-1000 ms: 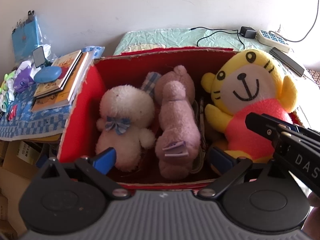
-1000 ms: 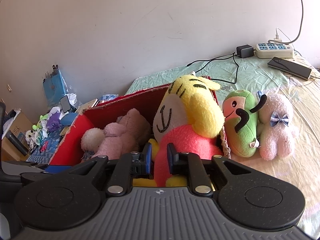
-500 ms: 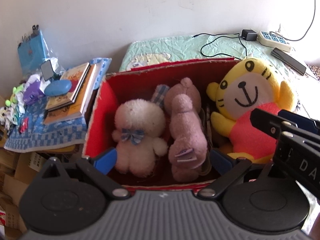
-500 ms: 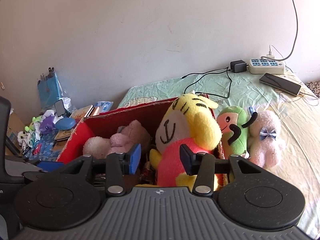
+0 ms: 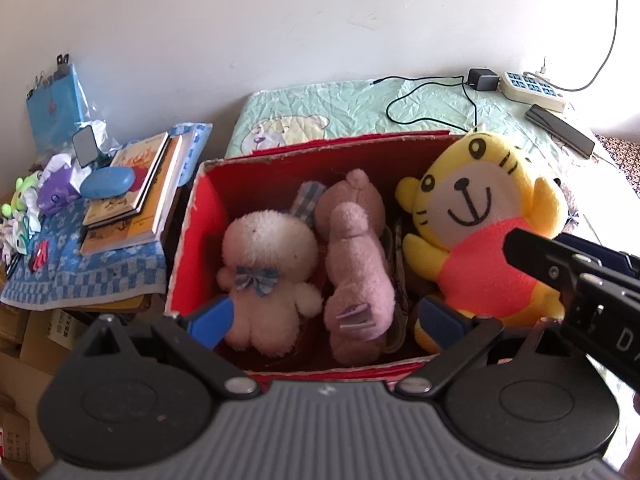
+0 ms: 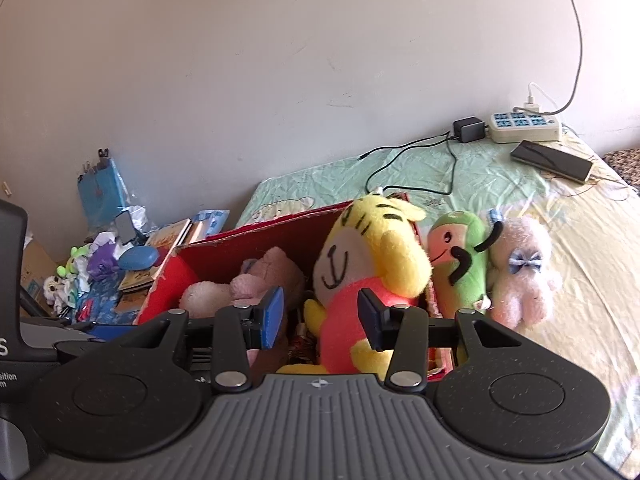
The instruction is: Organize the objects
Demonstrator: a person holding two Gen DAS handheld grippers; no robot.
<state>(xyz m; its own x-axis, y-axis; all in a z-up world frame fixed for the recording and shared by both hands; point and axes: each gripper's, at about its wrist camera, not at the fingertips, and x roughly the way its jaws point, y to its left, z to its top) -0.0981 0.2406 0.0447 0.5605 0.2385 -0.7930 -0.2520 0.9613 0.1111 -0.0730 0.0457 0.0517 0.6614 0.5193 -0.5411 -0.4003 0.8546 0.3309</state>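
Note:
A red cardboard box [image 5: 200, 216] [image 6: 168, 280] on the bed holds a white fluffy plush [image 5: 268, 268], a pink plush [image 5: 356, 264] and a yellow tiger plush in a red shirt [image 5: 484, 232] [image 6: 360, 276] at its right end. My left gripper [image 5: 328, 320] hovers open above the box's near edge, holding nothing. The right gripper [image 6: 320, 316] [image 5: 576, 276] is open just in front of the tiger, its fingers apart from it. Outside the box on the right lie a green plush [image 6: 460, 264] and a pale pink plush with a blue bow [image 6: 520, 272].
Books [image 5: 136, 196], a blue case [image 5: 107, 182] and small toys sit on a blue checked cloth [image 5: 76, 276] left of the box. A power strip [image 6: 524, 126], charger with cable [image 6: 468, 130] and phone [image 6: 552, 160] lie at the far end of the bed [image 6: 580, 240].
My right gripper has opened off the tiger plush, which now sits in the box, and drawn back. The left gripper has pulled back and up a little.

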